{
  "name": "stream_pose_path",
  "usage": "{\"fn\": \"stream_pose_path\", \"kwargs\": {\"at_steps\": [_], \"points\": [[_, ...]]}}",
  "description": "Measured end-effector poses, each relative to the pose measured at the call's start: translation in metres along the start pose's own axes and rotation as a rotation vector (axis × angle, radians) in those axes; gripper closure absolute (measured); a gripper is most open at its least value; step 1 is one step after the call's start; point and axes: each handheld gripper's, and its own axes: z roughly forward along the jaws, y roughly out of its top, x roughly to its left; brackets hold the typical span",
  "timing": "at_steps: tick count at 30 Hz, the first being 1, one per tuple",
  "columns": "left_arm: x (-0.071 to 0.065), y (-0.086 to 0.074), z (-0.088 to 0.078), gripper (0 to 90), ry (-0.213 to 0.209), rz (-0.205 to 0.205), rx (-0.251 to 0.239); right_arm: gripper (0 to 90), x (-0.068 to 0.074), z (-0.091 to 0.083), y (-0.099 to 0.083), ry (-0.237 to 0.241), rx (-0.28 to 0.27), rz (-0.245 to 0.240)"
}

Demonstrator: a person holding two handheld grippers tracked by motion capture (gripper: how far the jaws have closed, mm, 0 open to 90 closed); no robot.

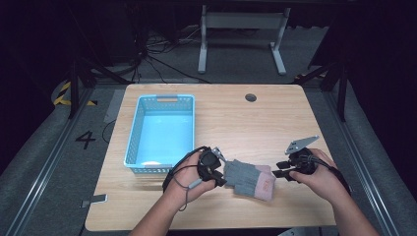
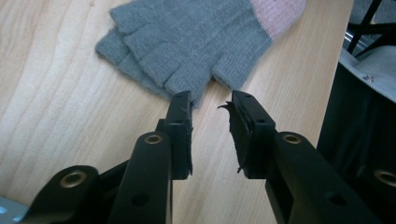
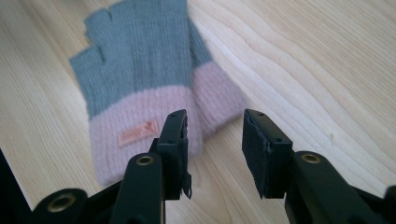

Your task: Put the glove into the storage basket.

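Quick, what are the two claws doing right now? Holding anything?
Left claw: open, holding nothing, its tips right at the finger end of the grey and pink gloves.
Right claw: open, holding nothing, at the gloves' pink cuff.

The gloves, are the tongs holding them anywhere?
No. Both the left tongs and the right tongs are open, with the gloves lying loose on the table.
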Motion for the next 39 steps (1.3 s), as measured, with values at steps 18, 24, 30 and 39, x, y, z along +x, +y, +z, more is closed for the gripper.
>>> {"fn": "stream_pose_path", "kwargs": {"at_steps": [18,24,30,39], "points": [[0.008,-0.001,0.02,70.1,-0.01,0.002,0.056,64.8,-0.002,0.018,-0.012,0.058,0.153,-0.051],[0.009,0.0,0.027,70.2,-0.014,0.007,0.07,67.5,0.001,0.021,-0.011,0.064,0.151,-0.065],[0.01,0.001,0.039,69.2,0.021,-0.004,0.107,66.9,-0.002,0.026,-0.013,0.069,0.157,-0.052],[0.012,0.002,0.046,69.1,0.014,-0.021,0.109,66.1,-0.002,0.026,-0.014,0.07,0.152,-0.044]]}}
